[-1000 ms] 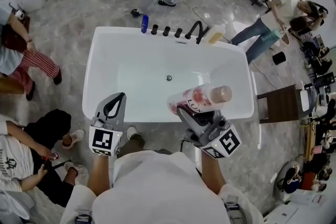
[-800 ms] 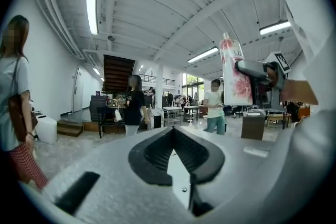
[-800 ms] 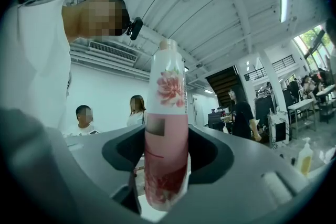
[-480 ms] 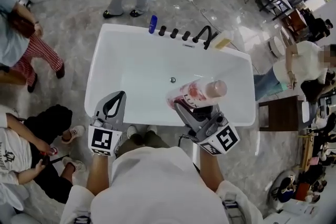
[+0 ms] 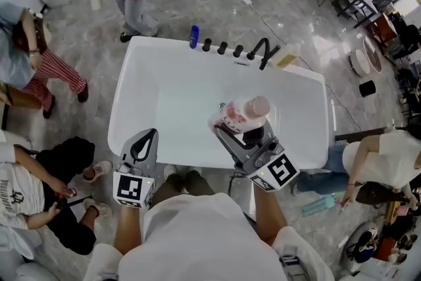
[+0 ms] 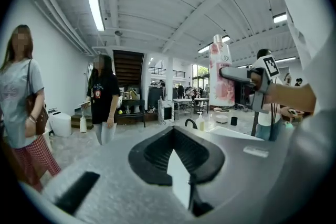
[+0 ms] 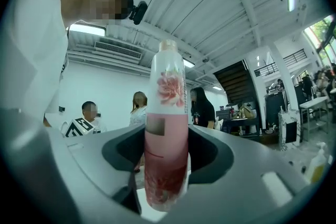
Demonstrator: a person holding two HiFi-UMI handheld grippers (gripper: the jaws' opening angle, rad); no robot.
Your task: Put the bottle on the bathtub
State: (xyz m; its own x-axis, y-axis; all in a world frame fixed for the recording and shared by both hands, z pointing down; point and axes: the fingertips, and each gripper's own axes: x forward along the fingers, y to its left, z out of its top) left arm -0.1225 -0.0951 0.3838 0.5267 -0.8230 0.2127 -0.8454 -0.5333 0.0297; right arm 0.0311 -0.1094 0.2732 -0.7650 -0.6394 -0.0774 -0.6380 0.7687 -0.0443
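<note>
Clamping the pink bottle point(image 5: 243, 114) low on its body with the right gripper point(image 5: 230, 130), cap up, held in the air over the bathtub point(image 5: 122, 99), just inside the near rim. Plenty of bare white basin ahead and to the left. Along the far rim: a blue bottle point(image 5: 193, 36), dark knobs point(image 5: 222, 47), a black faucet point(image 5: 263, 52). At the near-left rim, left gripper point(image 5: 146, 139) pinched together on nothing.
</note>
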